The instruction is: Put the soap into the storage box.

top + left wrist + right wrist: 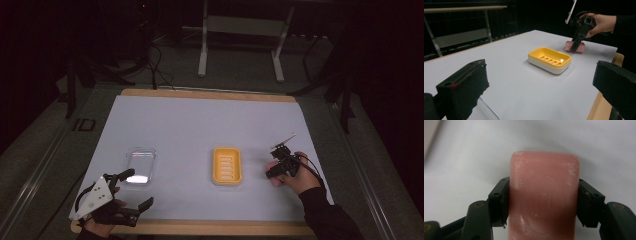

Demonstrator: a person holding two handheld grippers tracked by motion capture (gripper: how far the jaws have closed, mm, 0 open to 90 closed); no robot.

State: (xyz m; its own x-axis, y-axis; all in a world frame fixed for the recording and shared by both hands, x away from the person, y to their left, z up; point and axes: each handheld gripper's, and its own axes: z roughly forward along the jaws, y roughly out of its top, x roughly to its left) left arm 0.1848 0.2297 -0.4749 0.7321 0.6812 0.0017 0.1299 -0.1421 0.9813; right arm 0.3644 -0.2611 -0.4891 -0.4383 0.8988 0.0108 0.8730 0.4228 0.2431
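Soap bar [544, 195]: pink, rectangular with rounded corners, faint embossed oval on its upper face, whitish scuffs near the corners. Lies flat on the white table cover, right of the yellow soap dish [227, 165], clamped along both long sides.

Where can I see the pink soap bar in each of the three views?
High view: hidden under the right gripper, right of the yellow soap dish.
Left gripper view: pink soap bar upper right, behind the dish.
Right gripper view: centre, clamped between the jaws.
Shared landmark: white table sheet.
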